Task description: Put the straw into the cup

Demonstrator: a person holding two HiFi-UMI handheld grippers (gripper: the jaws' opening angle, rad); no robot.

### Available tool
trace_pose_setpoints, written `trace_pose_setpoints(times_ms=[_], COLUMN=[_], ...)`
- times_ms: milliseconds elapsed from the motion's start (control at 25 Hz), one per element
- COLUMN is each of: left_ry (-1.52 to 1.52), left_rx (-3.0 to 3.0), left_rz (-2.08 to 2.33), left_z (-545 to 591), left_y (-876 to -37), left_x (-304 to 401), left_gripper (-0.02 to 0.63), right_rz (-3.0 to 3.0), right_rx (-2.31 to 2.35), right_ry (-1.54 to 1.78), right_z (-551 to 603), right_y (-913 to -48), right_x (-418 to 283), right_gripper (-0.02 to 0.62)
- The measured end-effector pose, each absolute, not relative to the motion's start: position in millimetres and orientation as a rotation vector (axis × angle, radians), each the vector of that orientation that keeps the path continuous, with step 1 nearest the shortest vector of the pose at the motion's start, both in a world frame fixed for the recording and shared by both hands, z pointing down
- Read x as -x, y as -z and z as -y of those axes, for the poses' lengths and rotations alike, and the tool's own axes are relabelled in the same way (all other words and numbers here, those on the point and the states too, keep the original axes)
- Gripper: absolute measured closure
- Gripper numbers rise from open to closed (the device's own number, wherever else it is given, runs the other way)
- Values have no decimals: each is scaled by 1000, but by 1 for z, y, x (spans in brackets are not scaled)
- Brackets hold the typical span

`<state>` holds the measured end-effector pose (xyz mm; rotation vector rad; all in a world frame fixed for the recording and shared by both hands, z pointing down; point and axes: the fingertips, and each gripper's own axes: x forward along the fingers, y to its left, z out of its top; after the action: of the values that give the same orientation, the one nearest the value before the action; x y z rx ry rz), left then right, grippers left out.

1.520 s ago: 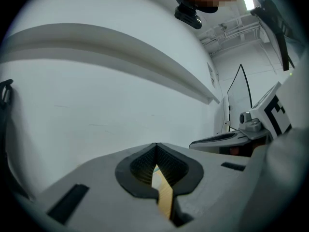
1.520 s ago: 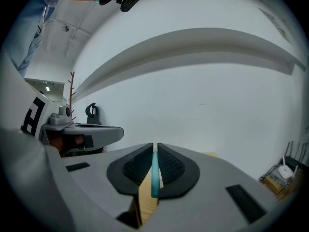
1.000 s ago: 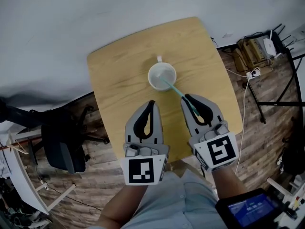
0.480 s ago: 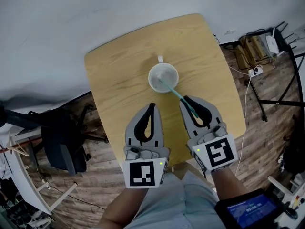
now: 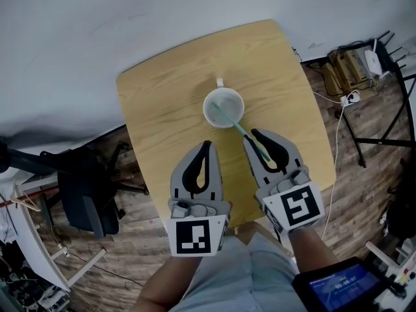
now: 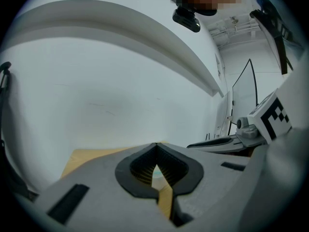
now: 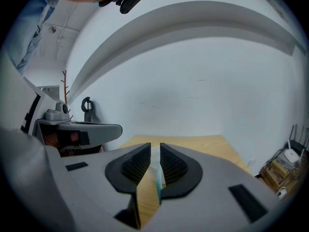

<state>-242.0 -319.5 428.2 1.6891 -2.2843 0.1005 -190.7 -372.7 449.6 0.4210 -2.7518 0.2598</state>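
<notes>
Light wooden table against white wall, wood-plank floor, black office chair, cables at right

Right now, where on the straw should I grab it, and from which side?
Grip the straw at its upper end, outside the cup, coming from the near side with the right hand-held gripper: it slants from the cup toward those open jaws.

Grey-shelled left gripper, right gripper: black ribbed pads, white cubes with black square markers. Light blue shirt, bottom centre.

table light wood | office chair black, left | cables floor, right
</notes>
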Motion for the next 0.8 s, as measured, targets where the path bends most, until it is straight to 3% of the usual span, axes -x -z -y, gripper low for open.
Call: trace_pose_setpoints(times_ms=[800], left_ry=[-16], left_rx=[-1909], left_rz=[2450], left_z=[299], left_y=[-302], left_x=[155], left_gripper=[609], right_rz=[2997], right_rx=[-551], right_ry=[-130], right_z=[337], right_y=[-317], right_x=[108], right_gripper=[549])
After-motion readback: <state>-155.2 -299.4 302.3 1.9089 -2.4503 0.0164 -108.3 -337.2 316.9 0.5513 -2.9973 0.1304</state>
